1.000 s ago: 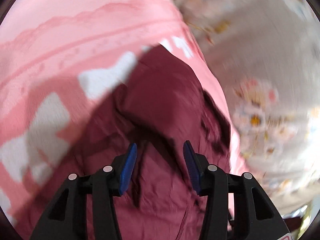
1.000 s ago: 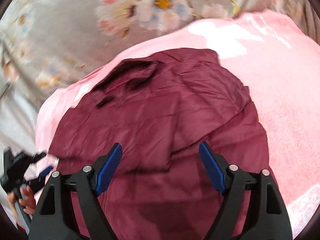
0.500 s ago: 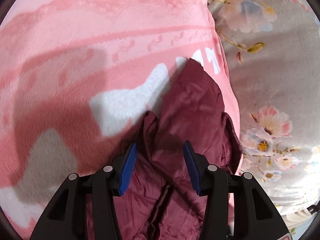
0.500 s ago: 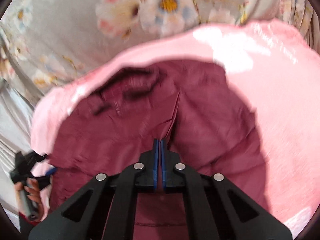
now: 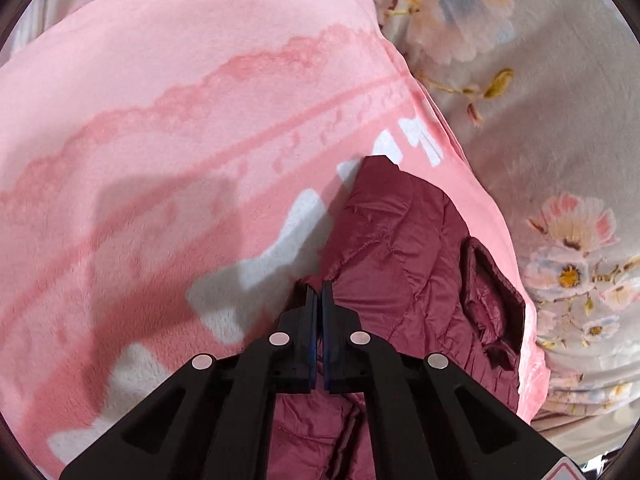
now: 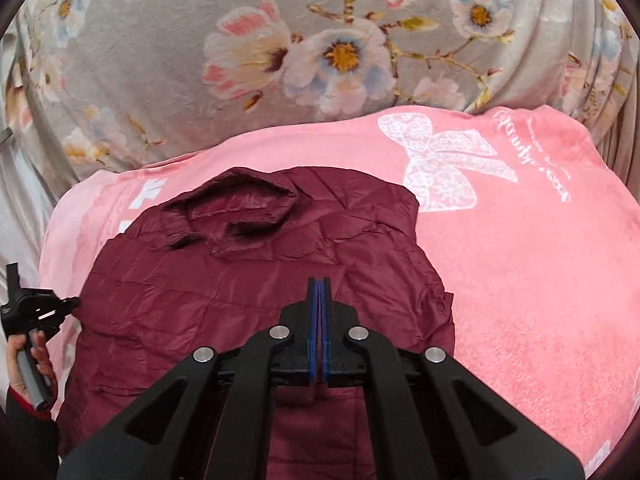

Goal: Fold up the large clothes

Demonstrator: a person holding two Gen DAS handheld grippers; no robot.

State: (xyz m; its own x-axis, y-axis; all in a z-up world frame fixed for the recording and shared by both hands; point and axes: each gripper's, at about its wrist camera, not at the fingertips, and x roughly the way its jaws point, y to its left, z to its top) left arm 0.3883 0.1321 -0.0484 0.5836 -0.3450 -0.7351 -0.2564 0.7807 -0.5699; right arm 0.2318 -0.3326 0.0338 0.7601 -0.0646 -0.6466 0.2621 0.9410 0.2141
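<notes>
A dark maroon quilted jacket [image 6: 248, 272] lies spread on a pink blanket [image 6: 540, 260], collar at the far side. My right gripper [image 6: 319, 284] is shut on a pinch of the jacket's fabric near its middle. In the left wrist view the jacket [image 5: 408, 264] lies to the right, with its edge folded. My left gripper [image 5: 319, 288] is shut on the jacket's edge where it meets the pink blanket [image 5: 160, 140]. The left gripper also shows at the left edge of the right wrist view [image 6: 38, 308], held by a hand.
A grey floral bedspread [image 6: 280, 40] lies beyond and around the pink blanket, also at the right of the left wrist view [image 5: 560, 100]. The blanket carries a white bow print [image 6: 444, 164] to the right of the jacket.
Both grippers were open one second ago. The right one closed on the jacket's middle half a second ago. The left one moved to the jacket's edge and has now closed on it.
</notes>
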